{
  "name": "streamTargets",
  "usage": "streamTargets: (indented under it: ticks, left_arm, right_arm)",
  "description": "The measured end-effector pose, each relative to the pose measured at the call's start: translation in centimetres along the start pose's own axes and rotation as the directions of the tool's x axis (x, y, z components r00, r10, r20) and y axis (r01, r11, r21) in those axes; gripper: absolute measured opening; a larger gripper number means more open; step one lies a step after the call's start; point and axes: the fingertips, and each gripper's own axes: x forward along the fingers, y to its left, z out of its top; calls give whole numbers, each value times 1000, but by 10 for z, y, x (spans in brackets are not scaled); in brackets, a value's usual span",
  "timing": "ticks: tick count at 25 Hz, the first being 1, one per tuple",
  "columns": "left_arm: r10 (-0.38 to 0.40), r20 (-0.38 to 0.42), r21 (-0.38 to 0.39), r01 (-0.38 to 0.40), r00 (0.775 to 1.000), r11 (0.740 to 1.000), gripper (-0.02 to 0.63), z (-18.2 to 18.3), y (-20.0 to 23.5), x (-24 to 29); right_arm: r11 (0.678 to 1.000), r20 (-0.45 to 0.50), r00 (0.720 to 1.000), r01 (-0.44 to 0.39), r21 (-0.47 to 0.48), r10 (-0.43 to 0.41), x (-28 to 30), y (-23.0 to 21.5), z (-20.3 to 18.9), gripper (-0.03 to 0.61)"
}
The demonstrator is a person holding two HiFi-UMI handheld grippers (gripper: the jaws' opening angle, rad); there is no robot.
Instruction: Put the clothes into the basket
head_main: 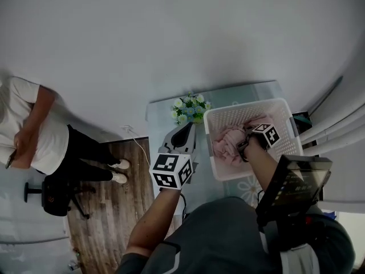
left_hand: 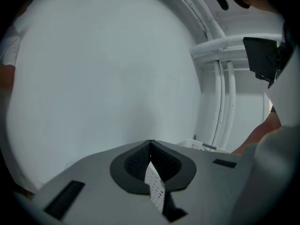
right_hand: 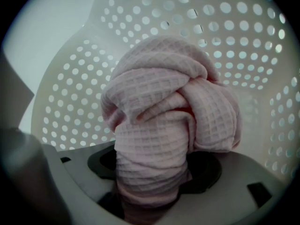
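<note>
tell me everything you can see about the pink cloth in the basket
The pink cloth is soft, waffle-textured fabric, pale pink all over, bunched into a rounded knot of thick folds. It sits inside the white basket, whose holed wall curves behind it. Its lower end runs between the jaws of the right gripper, which look closed on it. The head view shows it crumpled in the basket's left half. What kind of garment it is can't be told.

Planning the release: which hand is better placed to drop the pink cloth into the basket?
Right. The right tongs grip the pink cloth already inside the basket; the left tongs are shut, empty, outside it.
</note>
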Motion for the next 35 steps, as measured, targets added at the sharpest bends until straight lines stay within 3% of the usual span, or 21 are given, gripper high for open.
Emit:
streamTargets:
  ticks: [9,14,17,22,28,31,35]
  left_arm:
    - [13,2,-25,-13,1000,1000,9,1,2,-4]
    - [11,25,40,-12,1000,999,9,7,-6,-3]
    - [11,42,31,-12,999,999,9,10,-18,-15]
    - [8,79,37,-11,997,999,9,25,-34,-21]
    - [28,90,36,-31,996,999,9,25,-52,-33]
    - [26,96,38,-30,995,999,9,29,-64,-38]
    - [29,100,39,-33,995,999,9,25,-89,-51]
  right_arm:
    - [1000,-44,999,29,4,-29,0,6,0,388]
    - [998,-47,999,-12,59,15,-17,20,6,419]
    - [997,-101,994,-32,69,39,-42,24,-4,420]
    - [983,-118,980,-150,105,162,-84,51,4,420]
    - [947,-173,931,-311,82,321,-125,79,-2,419]
    - [906,-203,882,-417,81,424,-151,104,-3,419]
    - [841,-250,814,-542,1,525,-187,121,-2,419]
